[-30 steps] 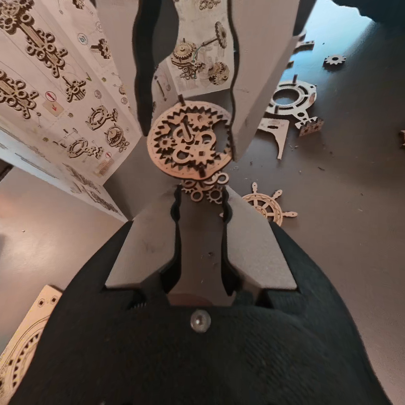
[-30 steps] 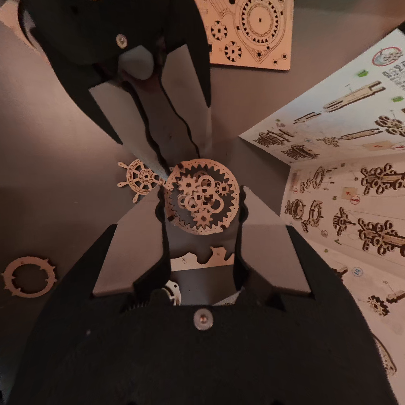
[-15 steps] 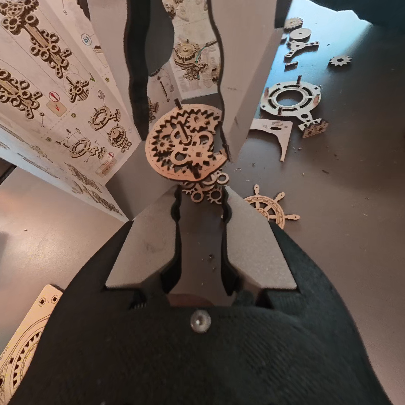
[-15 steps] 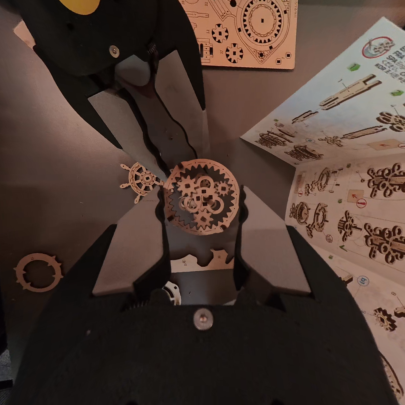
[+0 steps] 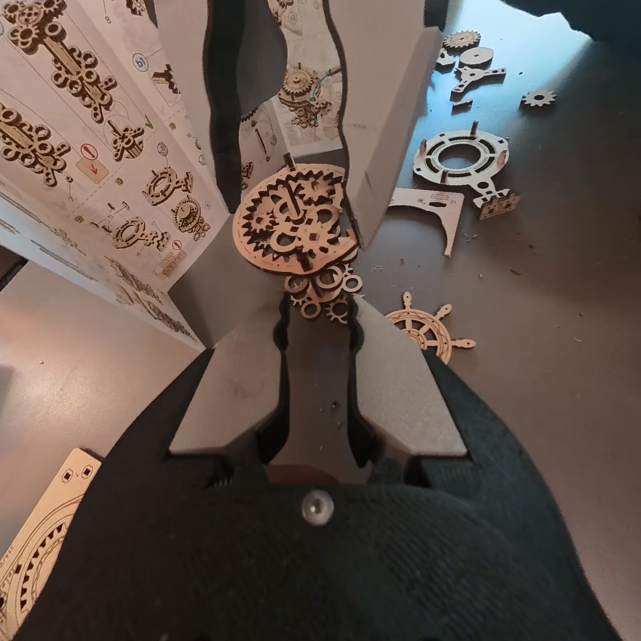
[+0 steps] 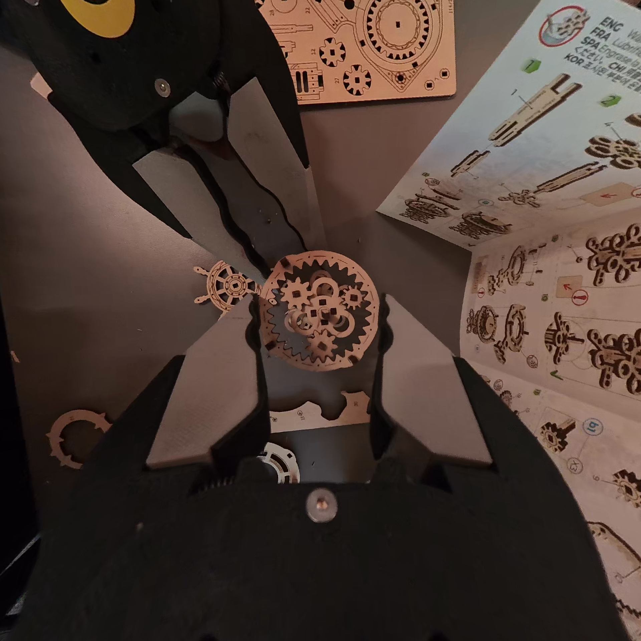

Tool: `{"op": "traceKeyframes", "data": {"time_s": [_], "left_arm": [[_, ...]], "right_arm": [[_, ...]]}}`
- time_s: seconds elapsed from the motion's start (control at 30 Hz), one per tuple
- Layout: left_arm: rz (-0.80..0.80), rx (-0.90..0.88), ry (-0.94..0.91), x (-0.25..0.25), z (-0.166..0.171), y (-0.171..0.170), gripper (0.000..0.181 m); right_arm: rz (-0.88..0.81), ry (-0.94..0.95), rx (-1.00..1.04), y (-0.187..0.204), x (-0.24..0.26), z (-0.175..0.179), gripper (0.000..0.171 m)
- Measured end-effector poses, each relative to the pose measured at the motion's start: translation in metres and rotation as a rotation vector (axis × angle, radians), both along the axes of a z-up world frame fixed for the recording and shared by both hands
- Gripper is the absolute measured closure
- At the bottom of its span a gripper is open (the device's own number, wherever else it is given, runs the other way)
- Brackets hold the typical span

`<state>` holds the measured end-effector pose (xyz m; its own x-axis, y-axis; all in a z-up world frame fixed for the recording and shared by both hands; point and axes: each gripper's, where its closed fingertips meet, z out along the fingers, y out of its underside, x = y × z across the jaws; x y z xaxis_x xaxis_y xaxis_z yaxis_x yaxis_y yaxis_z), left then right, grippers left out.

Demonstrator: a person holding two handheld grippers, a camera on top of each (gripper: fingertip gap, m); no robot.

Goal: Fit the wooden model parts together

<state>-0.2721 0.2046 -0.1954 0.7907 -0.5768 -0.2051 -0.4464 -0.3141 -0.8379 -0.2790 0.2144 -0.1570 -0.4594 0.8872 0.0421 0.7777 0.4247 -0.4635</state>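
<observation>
A round wooden gear disc [image 5: 291,222] with small gears inside tops a cluster of wooden rings [image 5: 322,291], forming one assembly held above the dark table. My left gripper [image 5: 319,298] is shut on the ring cluster at its fingertips. My right gripper [image 6: 317,308] comes from the opposite side, shut on the gear disc [image 6: 319,312], with a pad on each edge. The disc is tilted in the left wrist view. The right gripper's fingers [image 5: 374,138] reach down from the top there. The left gripper [image 6: 288,260] shows at the upper left of the right wrist view.
An unfolded instruction sheet [image 5: 86,138] [image 6: 555,242] stands beside the assembly. A ship's wheel part [image 5: 426,333] [image 6: 229,284] lies just under it. A ring frame with pegs [image 5: 461,159], an offcut [image 5: 437,208], loose gears [image 5: 539,99], a notched ring [image 6: 74,440] and a part sheet [image 6: 381,52] lie around. Across from one pair of fingers to the other is roughly 4 cm.
The right gripper and the gear disc have shifted slightly left in the left wrist view, and the disc tilts a little more. Both grips are unchanged.
</observation>
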Motion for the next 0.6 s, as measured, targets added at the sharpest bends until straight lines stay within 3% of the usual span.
{"op": "traceKeyframes", "data": {"time_s": [0.6], "left_arm": [[0.008, -0.006, -0.006, -0.0015, -0.0003, -0.0002, 0.152]], "right_arm": [[-0.049, -0.011, -0.013, -0.0016, 0.0031, 0.001, 0.106]]}}
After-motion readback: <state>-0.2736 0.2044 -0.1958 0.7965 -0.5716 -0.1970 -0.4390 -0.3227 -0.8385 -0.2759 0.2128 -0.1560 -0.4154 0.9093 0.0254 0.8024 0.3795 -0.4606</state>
